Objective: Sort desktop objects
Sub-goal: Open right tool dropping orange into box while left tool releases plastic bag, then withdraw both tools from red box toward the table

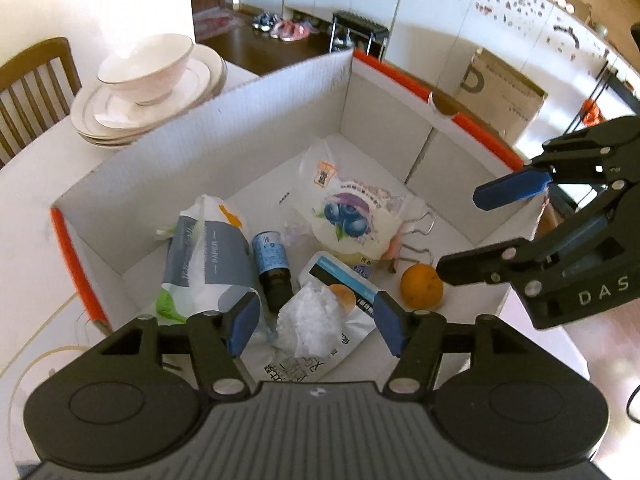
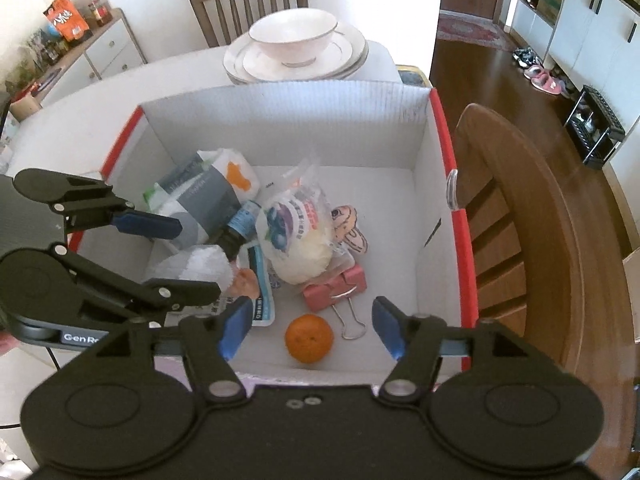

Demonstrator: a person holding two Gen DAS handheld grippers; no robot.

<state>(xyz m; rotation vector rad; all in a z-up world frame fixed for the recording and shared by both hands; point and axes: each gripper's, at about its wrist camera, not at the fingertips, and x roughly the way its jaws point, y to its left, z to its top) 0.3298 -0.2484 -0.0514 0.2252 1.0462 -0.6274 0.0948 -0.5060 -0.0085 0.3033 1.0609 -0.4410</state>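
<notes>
A white cardboard box (image 2: pixel 280 128) with a red rim (image 1: pixel 404 76) holds the sorted items. An orange (image 2: pixel 309 338) (image 1: pixel 422 286) lies on the box floor beside a pink binder clip (image 2: pixel 336 286). Further in are a blueberry bun packet (image 1: pixel 352 220) (image 2: pixel 296 236), a grey tissue pack (image 1: pixel 204 256) (image 2: pixel 204 196), a dark bottle with a blue label (image 1: pixel 272 268) and a white snack packet (image 1: pixel 316 320). My left gripper (image 1: pixel 316 322) (image 2: pixel 196 258) hangs open over the snack packet. My right gripper (image 2: pixel 311 322) (image 1: pixel 460 232) hangs open above the orange, touching nothing.
A bowl on stacked plates (image 2: pixel 296 52) (image 1: pixel 148 84) stands on the white table (image 2: pixel 80 112) behind the box. One wooden chair (image 2: pixel 248 0) is beyond the plates, another wooden chair (image 2: pixel 516 208) sits close to the box's right side.
</notes>
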